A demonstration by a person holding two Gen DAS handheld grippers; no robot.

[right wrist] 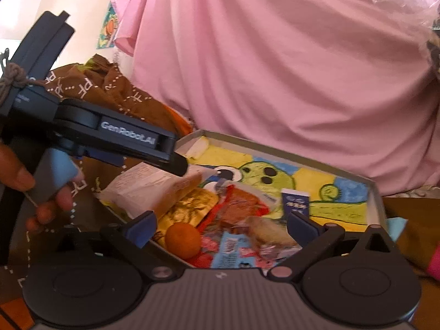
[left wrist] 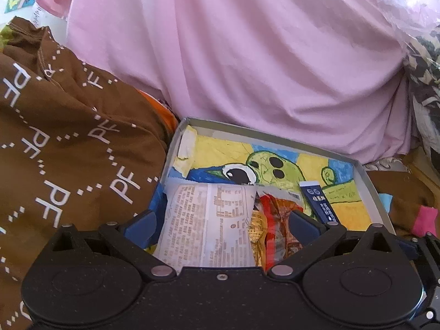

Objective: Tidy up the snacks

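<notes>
- Left wrist view is filled at the back by a pink cloth, with a brown patterned fabric bunched on the left
- shallow tray lies below the pink cloth, its floor a green-and-yellow drawing
- left gripper hangs over the tray's near end, fingers spread apart and gripping nothing; a white printed snack packet lies between them
- right gripper likewise stands wide apart and empty over the snack pile
- red-and-yellow wrapper touches the white packet
- dark blue sachet lies just beside it
- small orange ball sits at the tray's near-left edge
</notes>
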